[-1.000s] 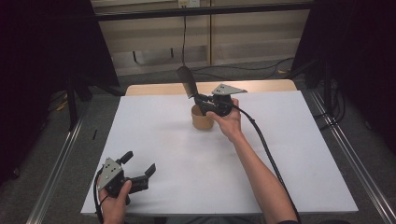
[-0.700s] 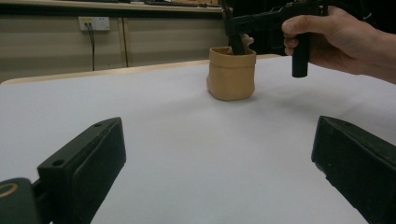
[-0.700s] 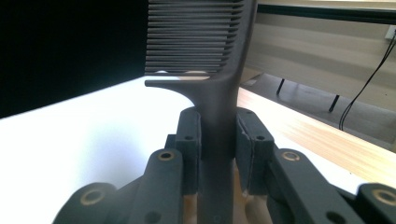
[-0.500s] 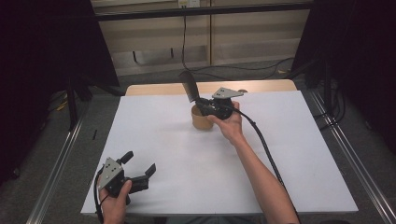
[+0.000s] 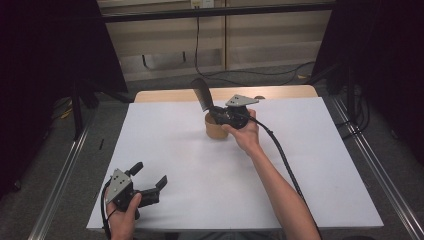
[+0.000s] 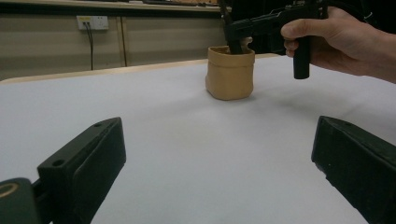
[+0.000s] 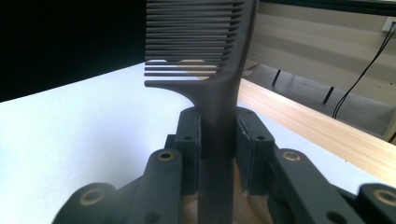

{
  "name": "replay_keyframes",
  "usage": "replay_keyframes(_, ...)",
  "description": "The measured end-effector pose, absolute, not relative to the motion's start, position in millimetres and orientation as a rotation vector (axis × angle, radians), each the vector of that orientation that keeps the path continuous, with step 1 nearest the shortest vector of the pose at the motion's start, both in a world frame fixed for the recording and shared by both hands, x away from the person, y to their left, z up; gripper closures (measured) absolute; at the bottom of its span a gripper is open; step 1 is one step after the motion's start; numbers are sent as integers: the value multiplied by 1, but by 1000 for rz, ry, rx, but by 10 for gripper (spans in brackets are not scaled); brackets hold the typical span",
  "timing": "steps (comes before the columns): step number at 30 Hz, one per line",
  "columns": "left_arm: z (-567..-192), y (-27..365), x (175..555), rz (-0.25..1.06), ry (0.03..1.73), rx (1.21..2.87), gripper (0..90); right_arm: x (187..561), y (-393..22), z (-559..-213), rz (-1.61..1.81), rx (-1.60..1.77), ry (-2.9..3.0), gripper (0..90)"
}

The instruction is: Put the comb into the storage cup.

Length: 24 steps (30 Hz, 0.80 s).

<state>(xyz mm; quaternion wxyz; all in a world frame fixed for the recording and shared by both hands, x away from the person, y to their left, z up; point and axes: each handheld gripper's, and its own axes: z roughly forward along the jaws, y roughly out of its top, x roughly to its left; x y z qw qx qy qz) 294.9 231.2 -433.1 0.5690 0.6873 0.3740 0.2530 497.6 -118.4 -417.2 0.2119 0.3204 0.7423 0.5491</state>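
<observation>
Right tool [image 5: 216, 114] clamps the handle of a dark wide-tooth comb [image 5: 202, 93], jaws tight on both sides of it in the right gripper view [image 7: 218, 135]. Comb teeth stick up above the tool, handle runs down into a tan cup [image 5: 215, 128] directly below the jaws. Left tool [image 5: 148, 181] sits at the near left desk [image 5: 320, 165] corner, jaws wide, nothing between them, well apart from the cup [image 6: 230, 72].

Black comb [image 7: 205, 56], tan cup [image 6: 230, 73]

comb [image 5: 202, 93] above cup [image 5: 216, 129], mid-table [image 5: 310, 165]
</observation>
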Motion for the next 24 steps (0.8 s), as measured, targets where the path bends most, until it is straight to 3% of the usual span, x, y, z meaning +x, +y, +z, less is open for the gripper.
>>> replay_keyframes(7, -433, 232, 295, 595, 878, 1618, 31, 498, -118, -417, 1522, 898, 2063, 706)
replay_keyframes(15, -433, 231, 295, 595, 876, 1613, 31, 494, -115, -413, 1533, 901, 2056, 628)
replay_keyframes(17, -433, 232, 295, 594, 877, 1613, 31, 494, -115, -411, 1527, 905, 2041, 571)
replay_keyframes(24, -433, 231, 295, 597, 876, 1615, 31, 493, -119, -407, 1537, 913, 2030, 536)
